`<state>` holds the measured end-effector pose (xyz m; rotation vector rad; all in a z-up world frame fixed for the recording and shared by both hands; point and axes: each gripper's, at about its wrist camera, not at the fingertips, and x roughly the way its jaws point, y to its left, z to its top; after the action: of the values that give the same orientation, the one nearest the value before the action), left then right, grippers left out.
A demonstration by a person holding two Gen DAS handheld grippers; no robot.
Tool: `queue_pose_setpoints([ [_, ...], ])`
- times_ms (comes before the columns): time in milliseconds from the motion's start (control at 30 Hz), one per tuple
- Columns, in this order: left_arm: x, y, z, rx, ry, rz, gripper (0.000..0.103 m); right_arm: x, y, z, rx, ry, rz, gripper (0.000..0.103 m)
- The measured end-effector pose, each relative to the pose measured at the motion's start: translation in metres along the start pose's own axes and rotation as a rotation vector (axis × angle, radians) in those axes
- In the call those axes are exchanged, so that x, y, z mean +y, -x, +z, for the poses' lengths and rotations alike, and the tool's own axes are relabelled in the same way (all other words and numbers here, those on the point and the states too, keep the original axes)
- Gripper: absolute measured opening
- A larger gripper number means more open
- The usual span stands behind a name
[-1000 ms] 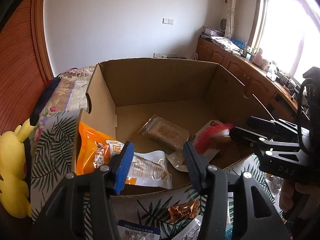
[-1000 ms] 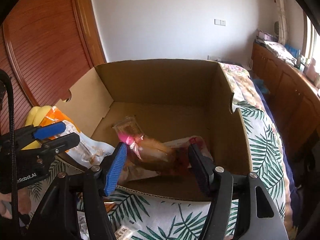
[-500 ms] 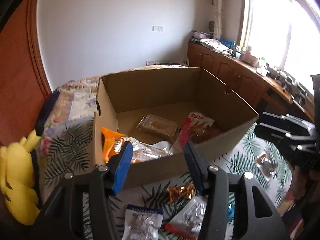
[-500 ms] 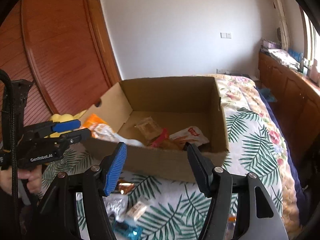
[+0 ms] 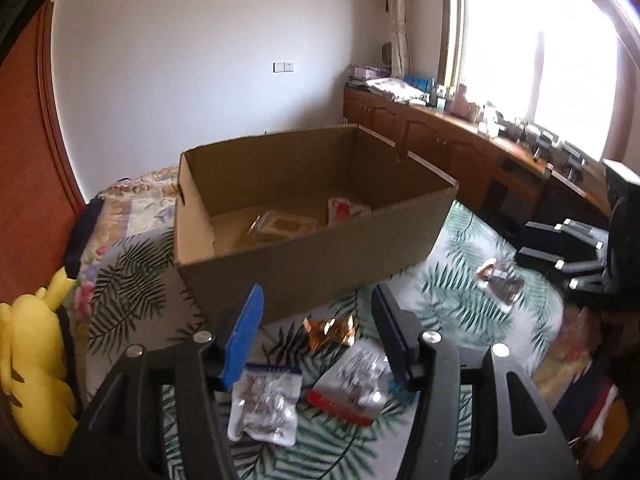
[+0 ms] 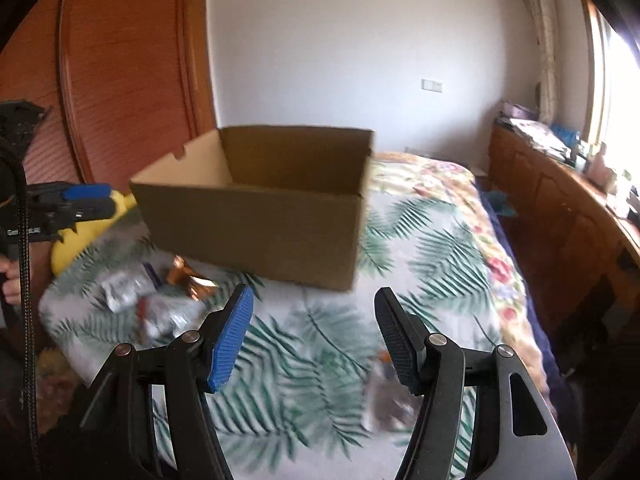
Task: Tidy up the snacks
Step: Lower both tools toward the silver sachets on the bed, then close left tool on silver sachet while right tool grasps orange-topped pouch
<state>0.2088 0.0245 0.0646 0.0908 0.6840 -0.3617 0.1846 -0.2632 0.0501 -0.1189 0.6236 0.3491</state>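
An open cardboard box [image 5: 312, 268] is sitting mid-frame on the bed — snack packets [image 5: 264, 408] are lying scattered lower centre, others inside it.

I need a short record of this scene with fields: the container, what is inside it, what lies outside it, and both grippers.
container: cardboard box, open, on the leaf-print bedspread
inside: clear snack pack; white and red packet
outside, in front of the box: copper wrapper; two silver packets; a clear packet to the right
left gripper: open, jaws have just been opening, holds nothing
right gripper: open, holds nothing
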Motion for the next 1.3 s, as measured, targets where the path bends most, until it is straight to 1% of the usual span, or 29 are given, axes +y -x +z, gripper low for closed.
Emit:
queue_pose_setpoints([
  [133, 0.003, -0.006, -0.025, 0.040, 0.012, -0.006, 0.057, -0.022, -0.005, -0.022, 0.043, -0.020, -0.043, 0.065],
  [233, 0.010, -0.016, -0.042, 0.073, 0.019, 0.013, 0.057, -0.037, -0.014, -0.038, 0.084, -0.040, -0.072, 0.065],
  [367, 0.022, -0.030, -0.064, 0.110, 0.055, 0.025, 0.057, -0.050, -0.025, -0.053, 0.126, -0.055, -0.099, 0.065],
  [500, 0.035, -0.039, -0.080, 0.139, 0.083, 0.044, 0.057, -0.060, -0.035, -0.064, 0.157, -0.076, -0.108, 0.065],
  [567, 0.039, -0.041, -0.085, 0.144, 0.096, 0.044, 0.057, -0.063, -0.040, -0.067, 0.173, -0.087, -0.105, 0.067],
  [667, 0.043, -0.042, -0.088, 0.142, 0.111, 0.043, 0.057, -0.068, -0.050, -0.068, 0.204, -0.103, -0.088, 0.068],
  [833, 0.049, -0.047, -0.090, 0.155, 0.118, 0.053, 0.057, -0.068, -0.065, -0.067, 0.249, -0.090, -0.100, 0.068],
  [967, 0.049, -0.050, -0.091, 0.168, 0.110, 0.064, 0.057, -0.067, -0.074, -0.064, 0.256, -0.065, -0.114, 0.072],
  [1033, 0.051, -0.052, -0.092, 0.175, 0.109, 0.066, 0.057, -0.066, -0.074, -0.065, 0.243, -0.050, -0.123, 0.075],
  [1133, 0.051, -0.055, -0.094, 0.190, 0.101, 0.065, 0.057, -0.070, -0.075, -0.068, 0.225, -0.068, -0.111, 0.077],
  [1300, 0.045, -0.061, -0.096, 0.222, 0.077, 0.054, 0.057, -0.070, -0.076, -0.069, 0.217, -0.059, -0.117, 0.078],
])
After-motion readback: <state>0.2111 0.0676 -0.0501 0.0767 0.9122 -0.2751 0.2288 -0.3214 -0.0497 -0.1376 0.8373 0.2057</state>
